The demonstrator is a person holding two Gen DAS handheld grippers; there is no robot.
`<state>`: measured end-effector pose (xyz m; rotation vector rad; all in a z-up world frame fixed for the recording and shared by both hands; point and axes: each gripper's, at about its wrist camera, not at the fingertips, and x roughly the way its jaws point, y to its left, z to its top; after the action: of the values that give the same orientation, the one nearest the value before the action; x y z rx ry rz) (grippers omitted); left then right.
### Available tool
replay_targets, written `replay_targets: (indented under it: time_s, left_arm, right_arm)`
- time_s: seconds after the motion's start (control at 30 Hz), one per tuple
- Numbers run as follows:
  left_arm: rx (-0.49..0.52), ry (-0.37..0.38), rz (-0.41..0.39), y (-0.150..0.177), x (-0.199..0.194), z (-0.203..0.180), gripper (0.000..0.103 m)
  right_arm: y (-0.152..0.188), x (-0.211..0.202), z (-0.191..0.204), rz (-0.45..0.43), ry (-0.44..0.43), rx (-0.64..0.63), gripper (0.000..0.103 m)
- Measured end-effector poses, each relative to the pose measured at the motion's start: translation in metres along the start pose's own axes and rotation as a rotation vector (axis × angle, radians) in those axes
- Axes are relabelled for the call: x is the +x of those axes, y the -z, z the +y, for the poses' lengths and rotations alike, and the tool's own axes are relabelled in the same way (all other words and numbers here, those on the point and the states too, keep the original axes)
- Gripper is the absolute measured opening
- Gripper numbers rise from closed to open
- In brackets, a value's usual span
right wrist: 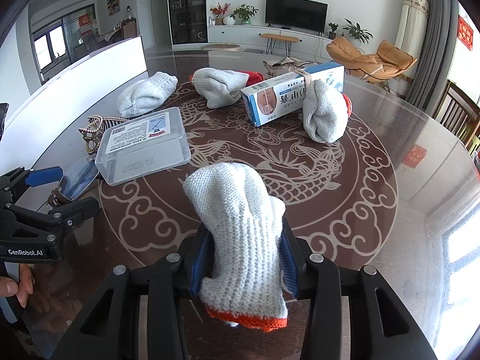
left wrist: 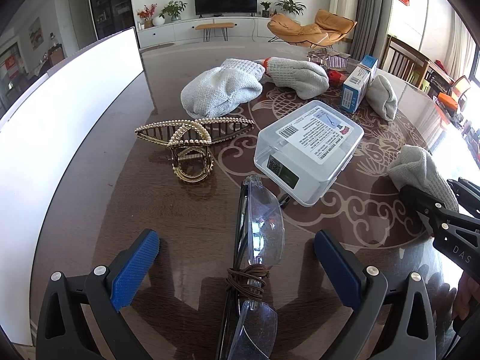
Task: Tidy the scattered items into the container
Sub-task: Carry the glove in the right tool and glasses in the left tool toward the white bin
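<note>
Right gripper [right wrist: 244, 258] at bottom centre of its view, jaws around a rolled work glove [right wrist: 237, 225], blue pads right beside the knit, whether gripping or loosened: cannot tell. Left gripper [left wrist: 237, 267] low in its view, jaws wide apart astride the safety glasses [left wrist: 255, 240], touching nothing.

Best done: grip the roll mid-body, lift clear of the table [right wrist: 375, 210], carry toward the white container [right wrist: 90, 69] at upper left.

Counted: four rolled gloves, one clear plastic box [right wrist: 144, 147], one cardboard carton [right wrist: 288, 93], one pearl hair claw [left wrist: 192, 144], one pair of glasses.
</note>
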<state>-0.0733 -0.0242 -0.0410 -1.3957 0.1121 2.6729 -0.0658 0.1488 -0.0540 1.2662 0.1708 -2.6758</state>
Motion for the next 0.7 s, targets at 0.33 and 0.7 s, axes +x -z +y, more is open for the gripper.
replay_targets:
  time_s: [0.33,0.7]
  left_arm:
    - [0.077,0.056,0.043,0.001,-0.004,0.014,0.103]
    - [0.091,0.063,0.069,0.003,-0.007,0.014,0.103]
  right_arm:
    - [0.000,0.001,-0.003,0.001,-0.001,0.009,0.046]
    - [0.000,0.002,-0.007,0.011,0.005,0.030,0.064]
